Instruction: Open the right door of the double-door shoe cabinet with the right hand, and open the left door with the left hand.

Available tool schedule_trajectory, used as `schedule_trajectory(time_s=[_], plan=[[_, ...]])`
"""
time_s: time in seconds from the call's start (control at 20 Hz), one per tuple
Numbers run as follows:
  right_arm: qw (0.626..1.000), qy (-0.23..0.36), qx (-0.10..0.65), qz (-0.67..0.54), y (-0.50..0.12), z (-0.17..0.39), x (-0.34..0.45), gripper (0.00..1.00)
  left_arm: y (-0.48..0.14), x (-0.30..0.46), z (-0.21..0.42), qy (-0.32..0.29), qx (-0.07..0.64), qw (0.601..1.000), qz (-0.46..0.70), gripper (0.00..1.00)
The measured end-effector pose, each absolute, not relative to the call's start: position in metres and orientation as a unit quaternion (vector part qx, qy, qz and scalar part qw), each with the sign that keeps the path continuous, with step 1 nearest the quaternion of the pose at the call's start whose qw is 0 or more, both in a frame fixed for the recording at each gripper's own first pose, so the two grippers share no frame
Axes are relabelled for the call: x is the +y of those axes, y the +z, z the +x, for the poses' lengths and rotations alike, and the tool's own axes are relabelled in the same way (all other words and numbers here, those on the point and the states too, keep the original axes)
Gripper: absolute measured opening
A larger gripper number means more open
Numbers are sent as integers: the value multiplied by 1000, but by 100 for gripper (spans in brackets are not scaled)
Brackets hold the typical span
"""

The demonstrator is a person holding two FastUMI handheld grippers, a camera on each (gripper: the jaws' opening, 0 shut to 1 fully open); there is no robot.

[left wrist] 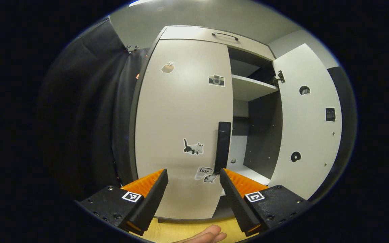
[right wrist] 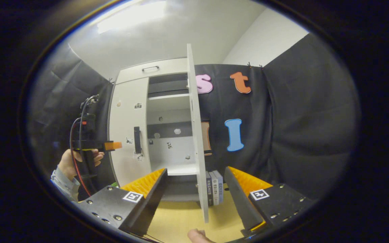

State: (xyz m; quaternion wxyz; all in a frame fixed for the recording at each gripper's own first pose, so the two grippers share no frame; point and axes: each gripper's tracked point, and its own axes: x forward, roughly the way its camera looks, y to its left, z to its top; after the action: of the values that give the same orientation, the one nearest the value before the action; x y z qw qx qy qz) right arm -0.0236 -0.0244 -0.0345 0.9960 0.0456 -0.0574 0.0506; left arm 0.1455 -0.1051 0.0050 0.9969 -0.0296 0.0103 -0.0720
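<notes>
Right pale flat-panel cabinet door (right wrist: 197,135) swung wide open, left pale stickered door (left wrist: 181,125) shut, its black vertical bar handle (left wrist: 223,146) just ahead of left gripper (left wrist: 193,175). Both left and right gripper (right wrist: 194,175) spread wide, gripping nothing.

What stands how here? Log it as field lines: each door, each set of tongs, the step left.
right door: swung wide open, shelves exposed
left door: closed
left door handle: dark vertical bar at the door's inner edge, untouched
left tongs: open, facing the handle, not yet on it
right tongs: open, holding nothing, astride the open door's edge
books: upright beside the cabinet
step left: open the left door
</notes>
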Motion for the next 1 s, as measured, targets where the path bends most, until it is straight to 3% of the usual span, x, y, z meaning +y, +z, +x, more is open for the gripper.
schedule_trajectory(time_s=[0.05, 0.1, 0.25, 0.5, 0.7, 0.9, 1.0], plan=[[996, 54, -55, 46, -38, -27, -23, 99, 5, -112, 152, -76, 10, 997, -28, 95], [996, 59, -51, 47, -42, -32, -20, 95, 4, -120, 158, -81, 15, 996, -23, 96], [995, 72, -50, 54, -46, -46, -11, 99, 6, -138, 177, -83, 17, 996, -13, 96], [994, 69, -65, 59, -47, -65, -14, 99, 19, -159, 205, -86, -3, 996, -7, 95], [994, 60, -64, 58, -50, -68, -16, 99, 13, -169, 217, -85, 21, 996, -2, 95], [994, 65, -59, 60, -57, -67, -13, 99, -1, -171, 237, -76, 42, 996, 12, 77], [994, 65, -56, 60, -60, -68, -14, 96, -7, -168, 249, -77, 48, 996, 17, 60]])
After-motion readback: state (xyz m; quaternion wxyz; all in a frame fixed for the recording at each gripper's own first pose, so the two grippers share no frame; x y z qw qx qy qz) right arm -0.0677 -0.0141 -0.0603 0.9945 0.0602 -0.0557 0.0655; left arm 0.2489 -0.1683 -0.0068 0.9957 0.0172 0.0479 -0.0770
